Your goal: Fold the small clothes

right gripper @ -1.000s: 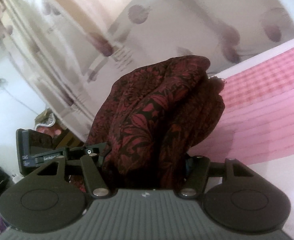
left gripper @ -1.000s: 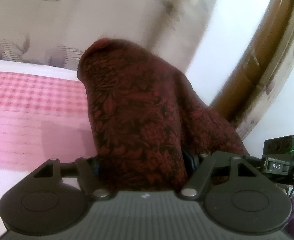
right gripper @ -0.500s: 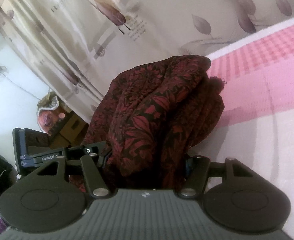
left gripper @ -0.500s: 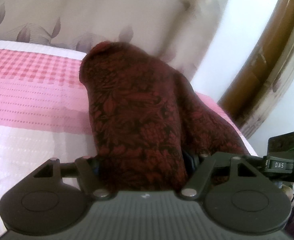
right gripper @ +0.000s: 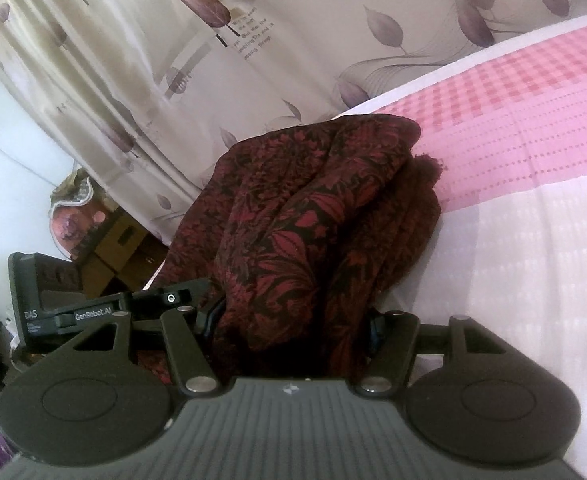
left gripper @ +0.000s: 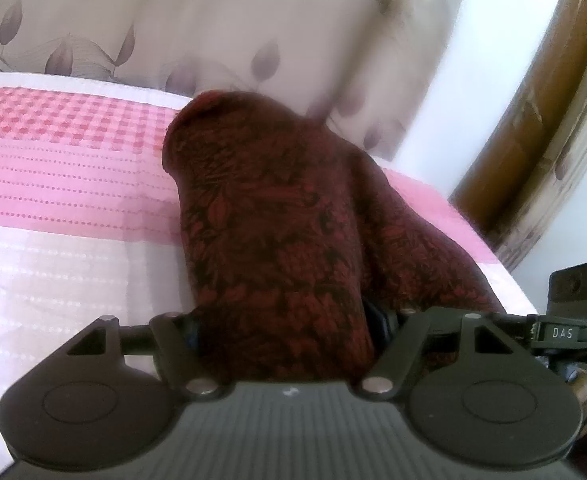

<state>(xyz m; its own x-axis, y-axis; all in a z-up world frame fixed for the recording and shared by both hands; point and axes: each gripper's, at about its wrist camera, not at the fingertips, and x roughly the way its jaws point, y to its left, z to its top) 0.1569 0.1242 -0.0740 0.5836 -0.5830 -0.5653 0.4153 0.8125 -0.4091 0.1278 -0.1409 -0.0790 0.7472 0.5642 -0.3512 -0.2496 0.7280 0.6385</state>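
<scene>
- You look to be in the carrying step: each pair of tongs is clamped on a bunch of the dark red patterned garment (left gripper: 277, 248), which is lifted above the bed (left gripper: 53, 264).
- The left tongs (left gripper: 289, 344) grip one bunched end; the right tongs (right gripper: 293, 340) grip another, and the cloth runs slack between them.
- Your next move, as I judge it, is to lower the cloth onto the pink-and-white bedspread (right gripper: 533, 240) and draw your two hands apart so it lies flat.
- The garment (right gripper: 313, 220) is thin and floppy, crumpled into thick folds, with a fuzzy frayed edge (right gripper: 425, 164) showing in the right wrist view.
- Whether any part touches the bed I cannot tell.
</scene>
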